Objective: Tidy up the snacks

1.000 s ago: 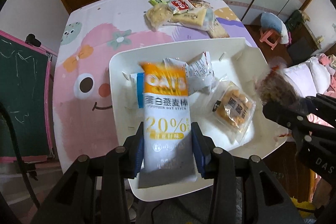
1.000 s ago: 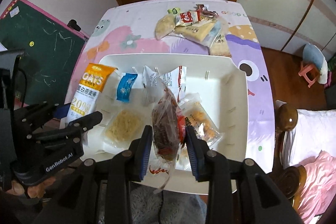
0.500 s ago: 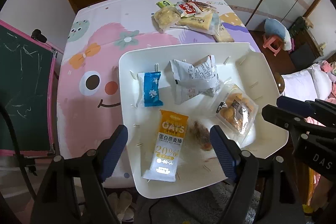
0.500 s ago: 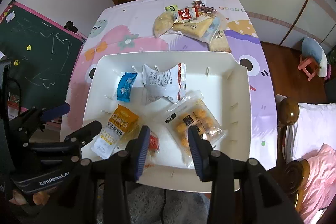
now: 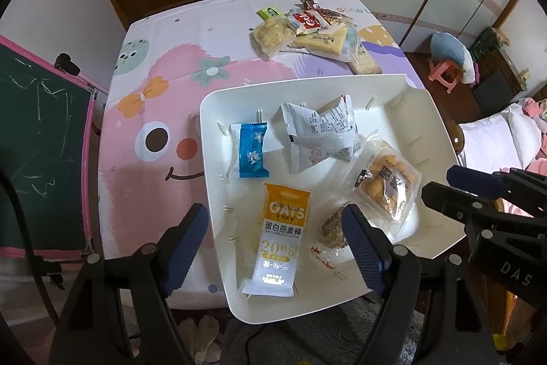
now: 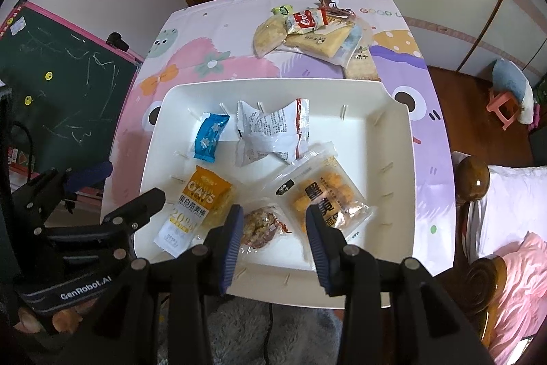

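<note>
The white tray (image 5: 424,112) (image 6: 393,132) is viewed steeply downward from close above by both wrist cameras, side by side.

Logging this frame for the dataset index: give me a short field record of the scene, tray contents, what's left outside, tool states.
surface: table with cartoon-print cover
container: white tray
in tray: oat bar, blue packet, white crumpled packet, yellow puff pack, brown clear-wrapped snack
outside tray: snack pile at the table's far end
left tool: open, above the oat bar, holding nothing
right tool: open, above the brown snack, holding nothing
</note>
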